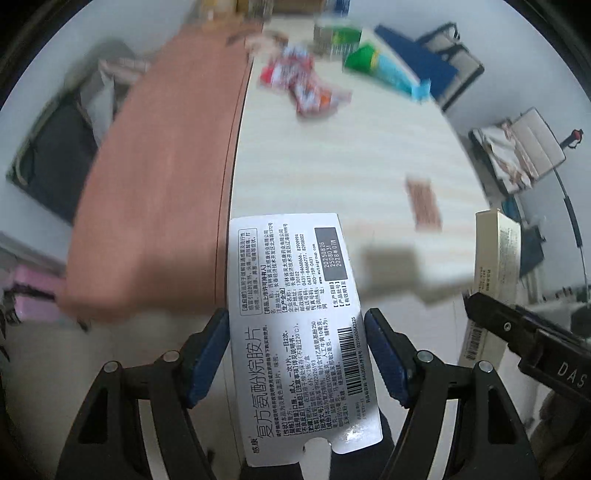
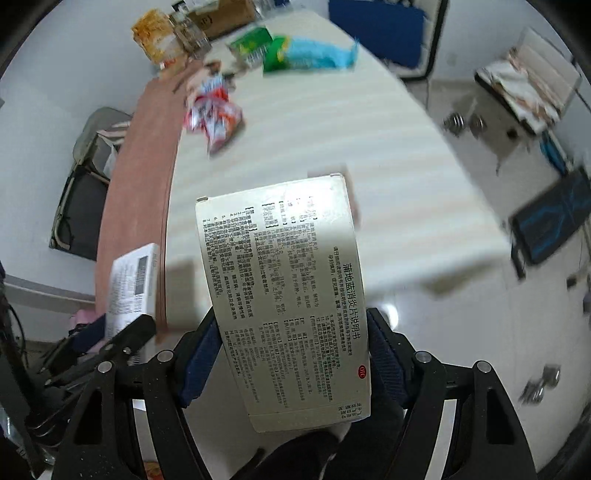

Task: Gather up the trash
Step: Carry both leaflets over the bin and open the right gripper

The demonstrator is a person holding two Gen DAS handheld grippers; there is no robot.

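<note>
My left gripper [image 1: 297, 334] is shut on a flat white medicine box [image 1: 295, 317] with black print, held above the near edge of the white table [image 1: 332, 155]. My right gripper [image 2: 291, 332] is shut on a cream medicine box [image 2: 284, 295] with dense black text, also held over the table's near edge. Each gripper shows in the other's view: the right one with its cream box [image 1: 495, 258] at the right, the left one with its white box [image 2: 133, 284] at the left. Red-and-white snack wrappers [image 1: 303, 83] and a green-and-blue tube [image 1: 388, 70] lie at the table's far end.
A pink-brown runner [image 1: 166, 177] covers the table's left side. A small brown packet [image 1: 423, 203] lies mid-table. A green-and-white carton [image 1: 336, 38] and jars [image 2: 173, 33] stand at the far end. A dark chair [image 2: 81, 199] sits left, blue chairs and a shelf right.
</note>
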